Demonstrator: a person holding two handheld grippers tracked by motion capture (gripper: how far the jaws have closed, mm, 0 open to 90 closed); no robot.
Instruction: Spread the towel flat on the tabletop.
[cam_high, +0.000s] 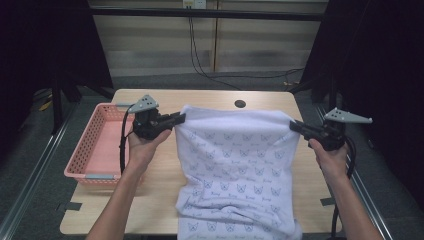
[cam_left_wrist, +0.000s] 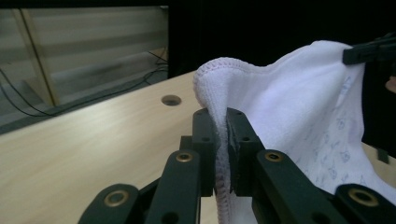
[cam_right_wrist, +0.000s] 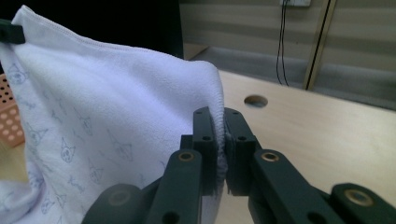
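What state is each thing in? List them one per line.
White printed towel: held up by its two far corners, stretched between them, near end draped on the table.
Left tool: shut on one towel corner.
Right tool: shut on the other corner.
Pink plastic basket: upright at the table's left edge, nothing in the part seen.
Light wooden table: partly covered by the towel.
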